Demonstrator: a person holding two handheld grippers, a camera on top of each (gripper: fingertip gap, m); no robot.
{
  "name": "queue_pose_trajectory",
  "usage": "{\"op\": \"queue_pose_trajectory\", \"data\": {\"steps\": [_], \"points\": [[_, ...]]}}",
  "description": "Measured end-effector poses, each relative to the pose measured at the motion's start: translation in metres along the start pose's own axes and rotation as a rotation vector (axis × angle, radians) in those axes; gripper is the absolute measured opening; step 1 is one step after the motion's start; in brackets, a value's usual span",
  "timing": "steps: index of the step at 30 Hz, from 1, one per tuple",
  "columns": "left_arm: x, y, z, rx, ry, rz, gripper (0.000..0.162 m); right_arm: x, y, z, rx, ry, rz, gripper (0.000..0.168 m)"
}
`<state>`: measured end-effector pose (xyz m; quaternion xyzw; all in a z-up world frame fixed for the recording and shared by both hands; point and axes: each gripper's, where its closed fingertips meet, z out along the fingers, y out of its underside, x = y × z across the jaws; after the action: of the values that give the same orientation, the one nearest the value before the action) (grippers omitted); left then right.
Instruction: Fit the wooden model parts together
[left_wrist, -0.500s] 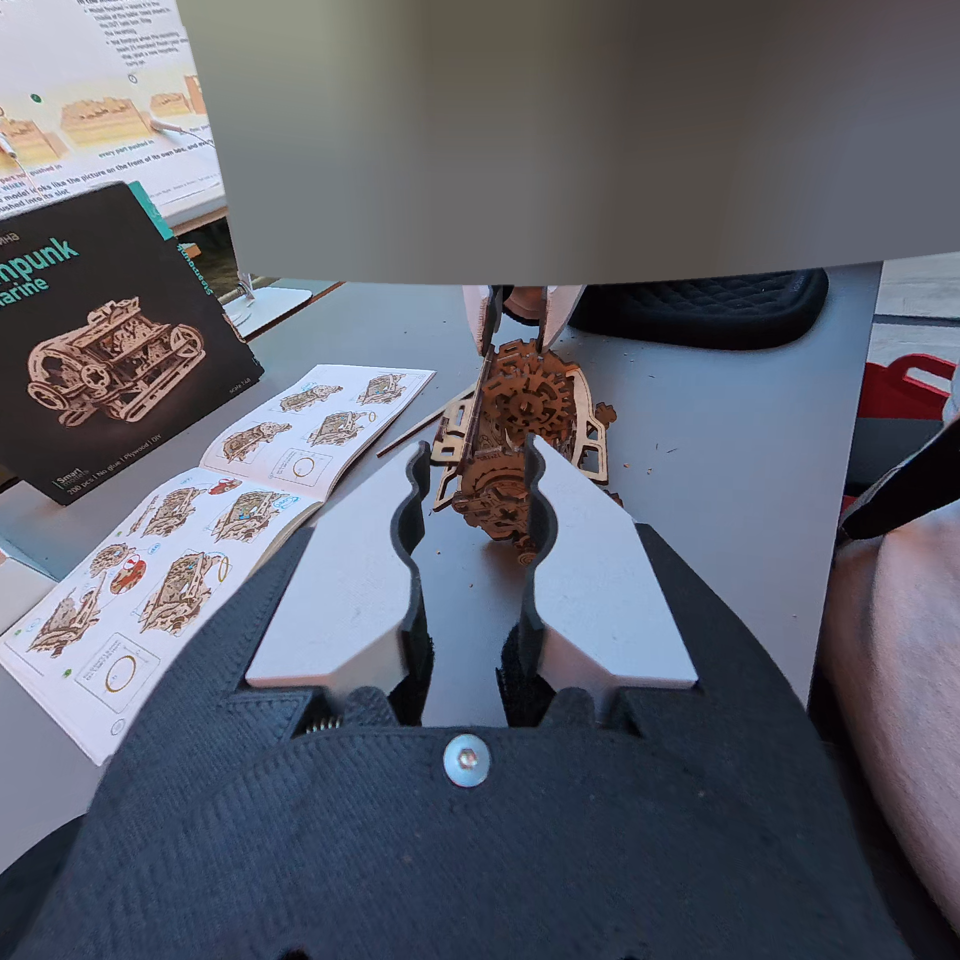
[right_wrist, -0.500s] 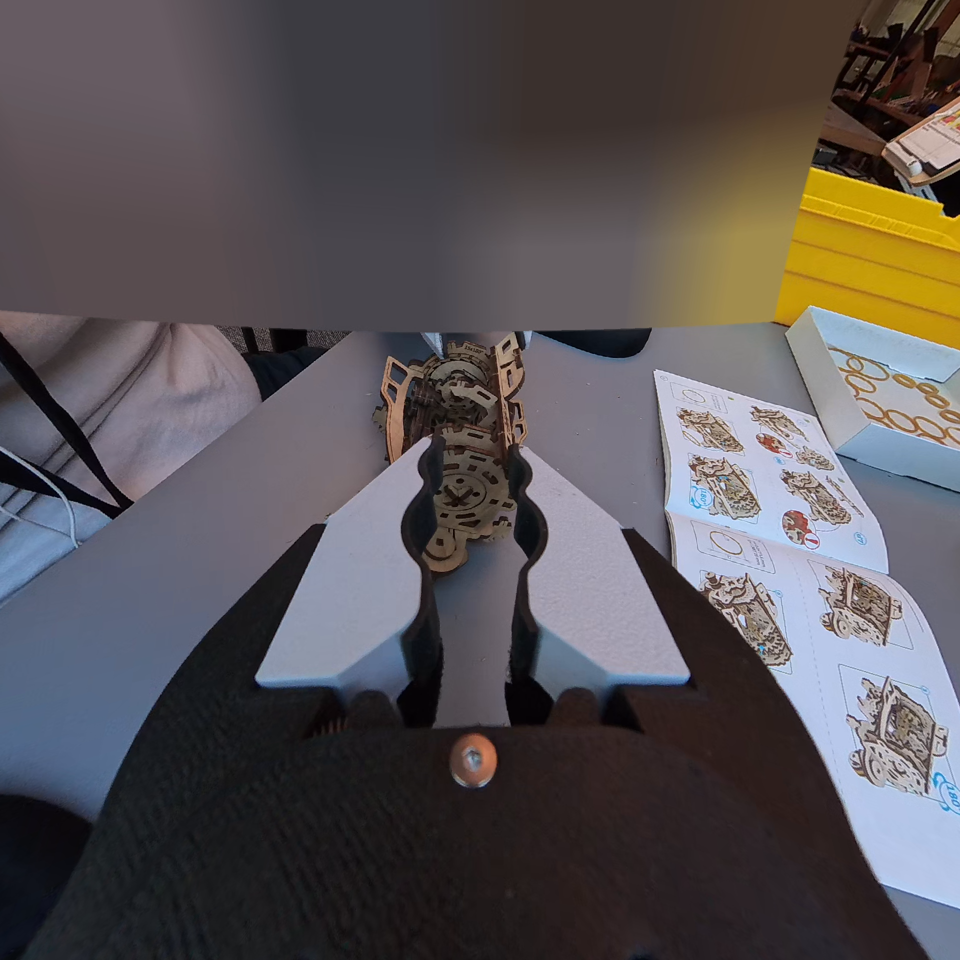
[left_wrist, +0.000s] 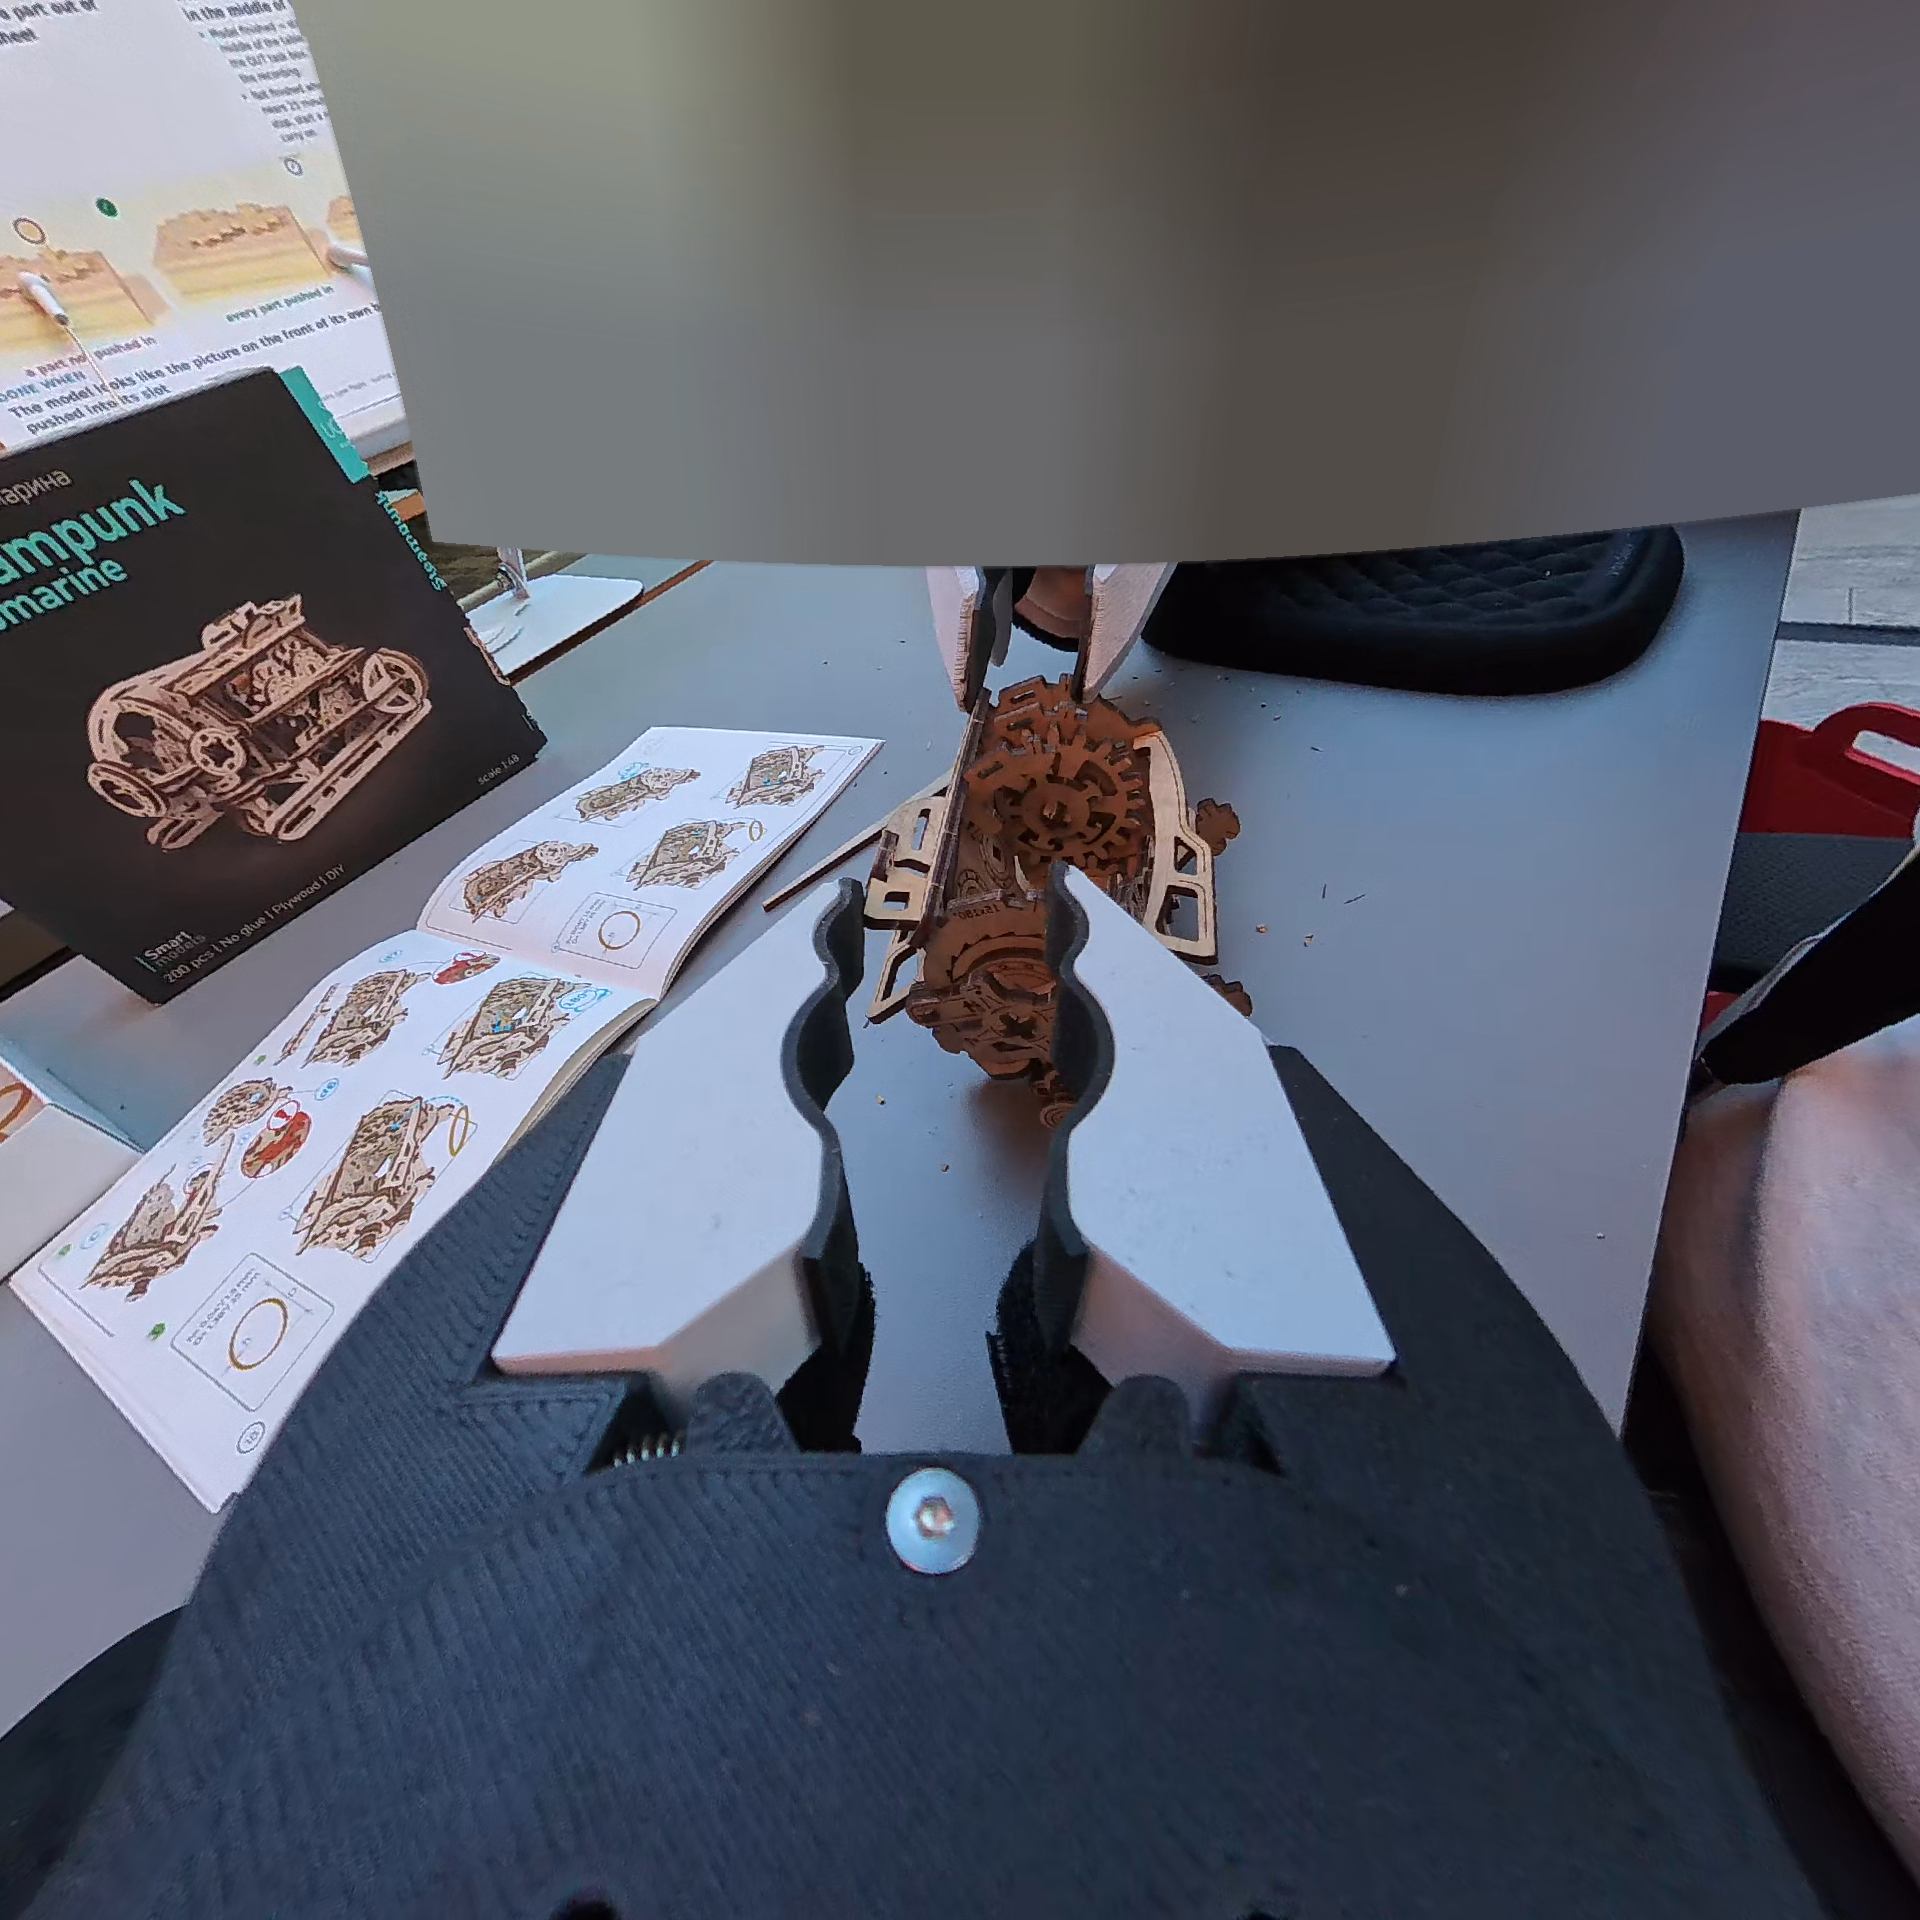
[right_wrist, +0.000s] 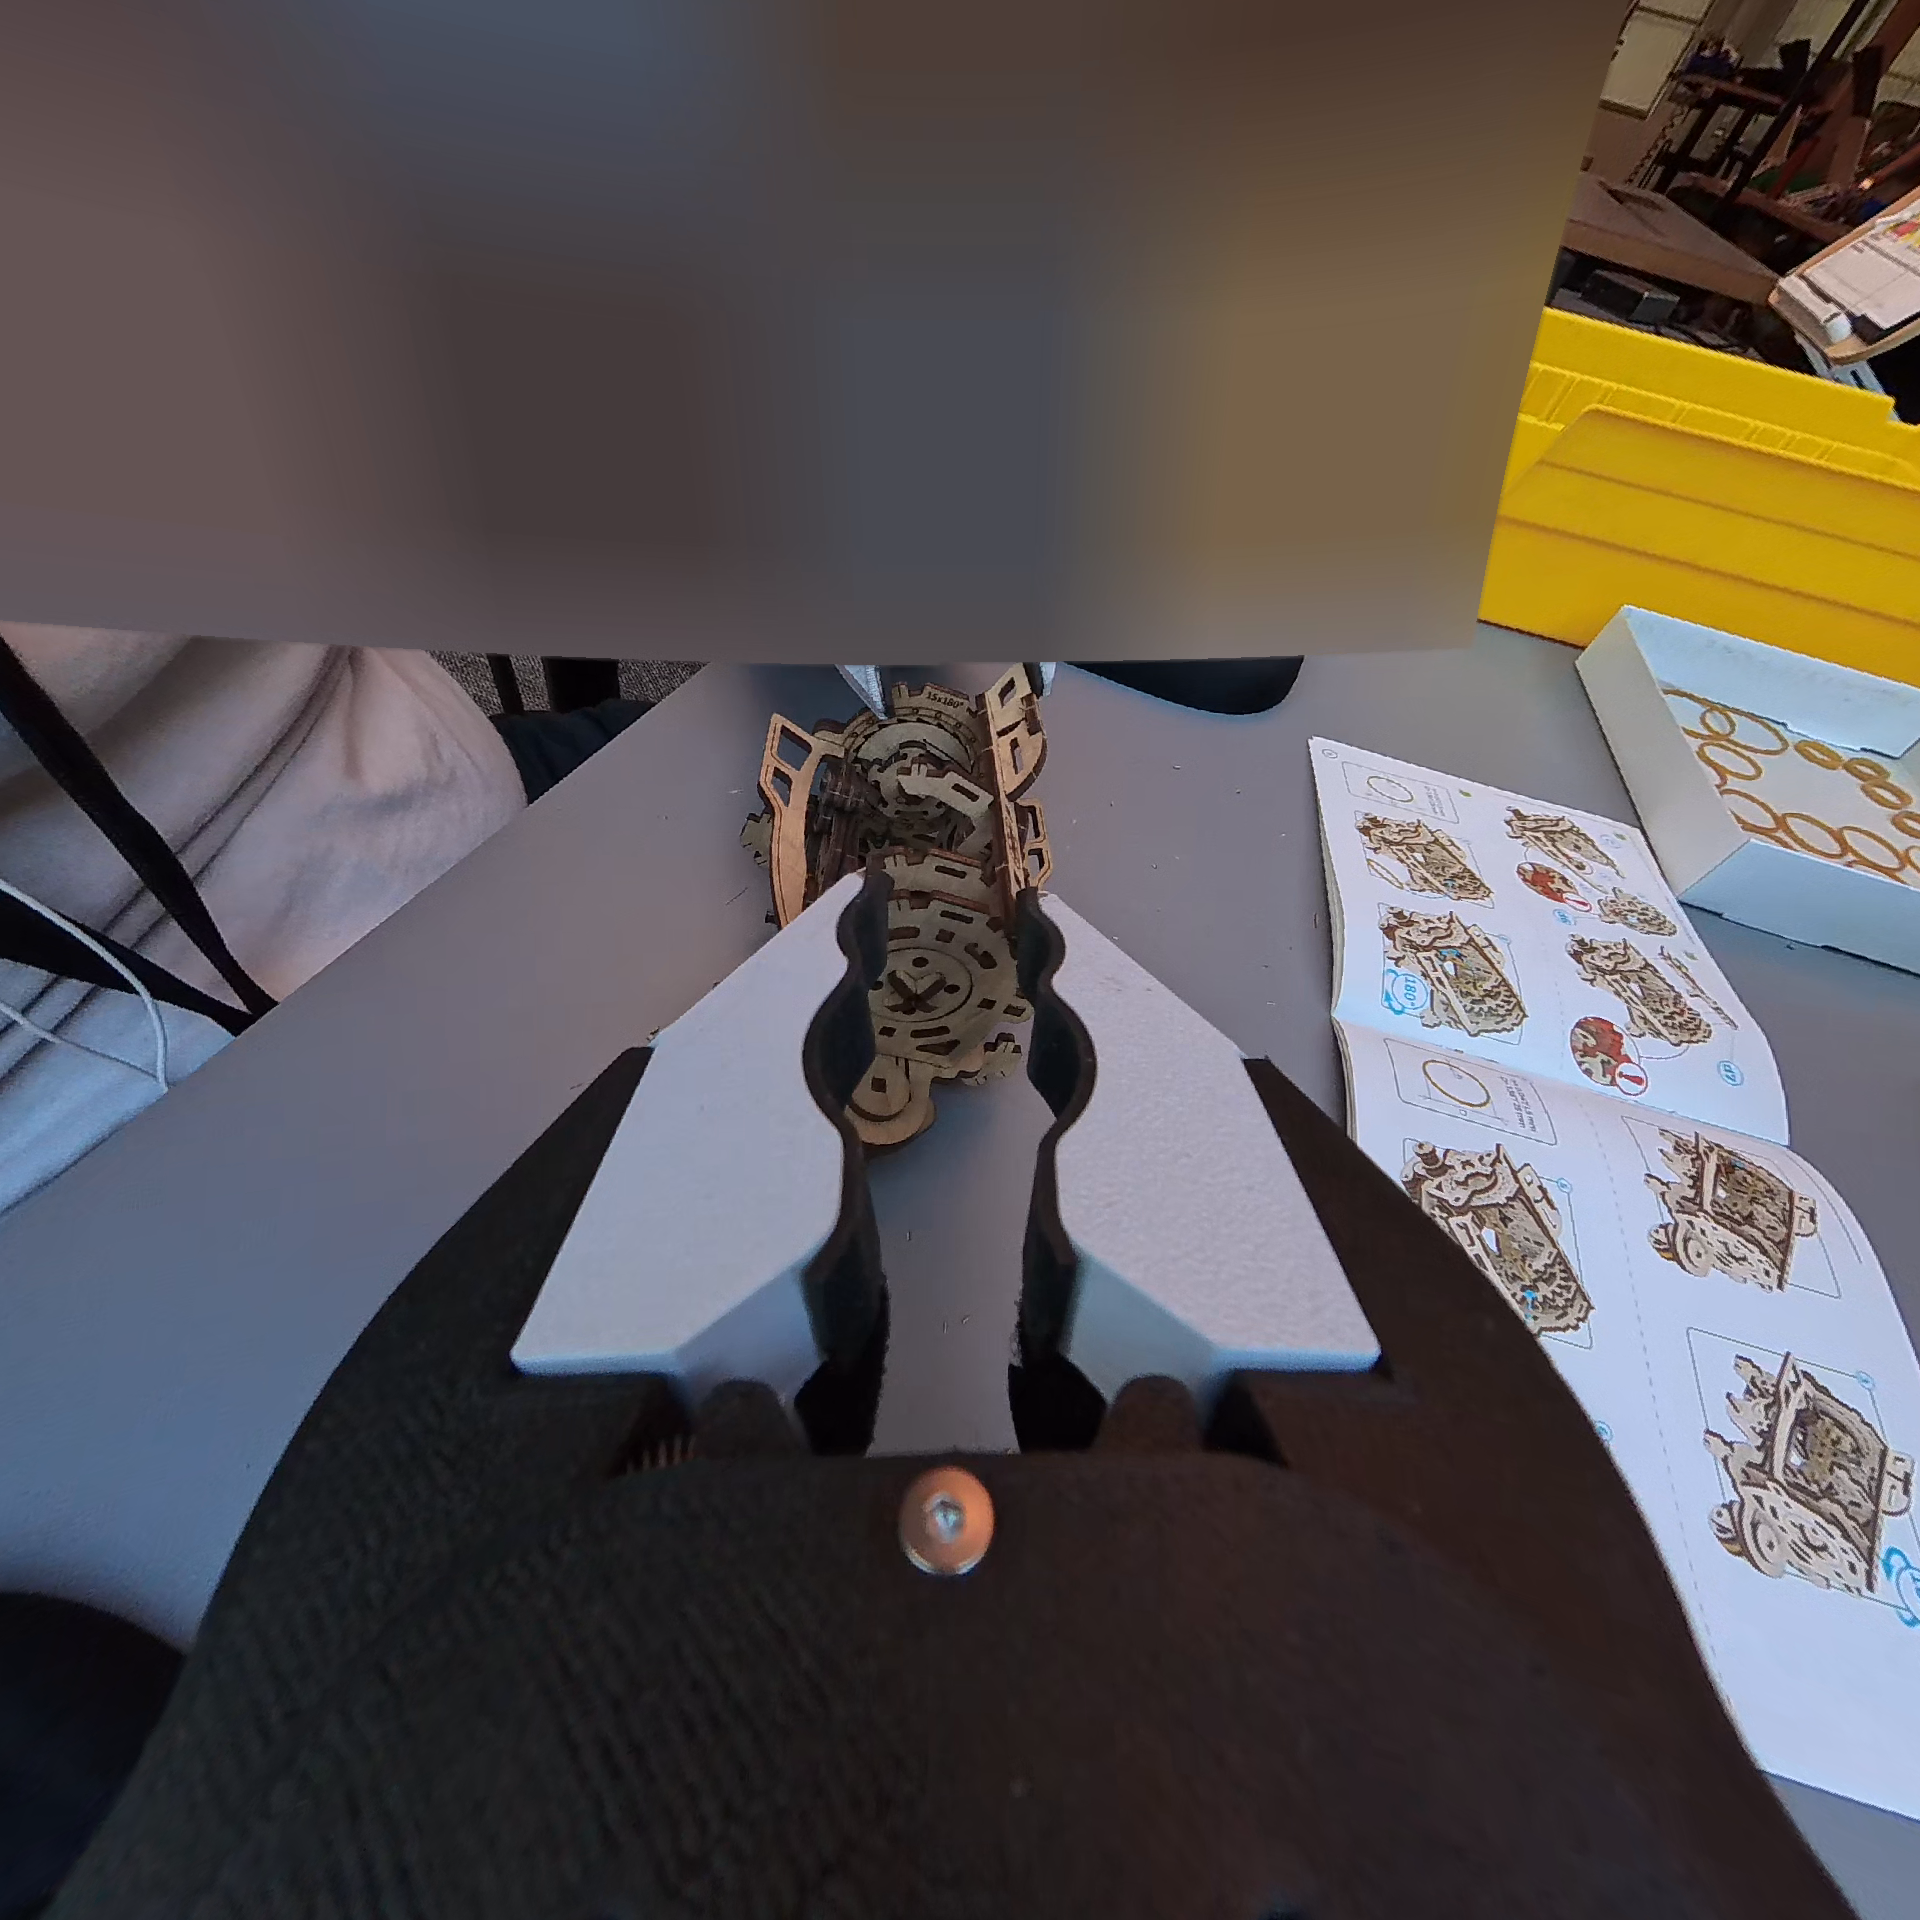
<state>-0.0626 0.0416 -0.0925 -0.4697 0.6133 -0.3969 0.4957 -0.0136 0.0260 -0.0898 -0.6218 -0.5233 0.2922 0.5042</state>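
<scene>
Wooden model (left_wrist: 1049, 894) standing on the grey counter (left_wrist: 1455, 935), between my two grippers. My right gripper (right_wrist: 945, 914) pinches one end of the model in its jaws; my left gripper (left_wrist: 951, 914) reaches the opposite end, jaws spread, whether touching I cannot tell. An open instruction booklet (left_wrist: 416, 1060) lies beside it.
</scene>
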Motion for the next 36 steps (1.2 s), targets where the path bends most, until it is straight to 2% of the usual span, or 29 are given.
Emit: {"op": "queue_pose_trajectory", "data": {"steps": [16,28,36], "points": [[-0.0003,-0.0019,-0.0008,0.017,0.040,-0.026,0.036,-0.0010,-0.0005,-0.0006,0.004,-0.009,0.004,0.024],[0.0019,-0.0030,-0.0030,0.039,0.022,0.066,0.033,-0.0013,-0.0008,-0.0006,0.006,-0.011,0.008,0.024],[0.0017,-0.0027,-0.0029,0.037,0.018,0.064,0.032,-0.0011,-0.0006,-0.0006,0.005,-0.009,0.004,0.024]]}}
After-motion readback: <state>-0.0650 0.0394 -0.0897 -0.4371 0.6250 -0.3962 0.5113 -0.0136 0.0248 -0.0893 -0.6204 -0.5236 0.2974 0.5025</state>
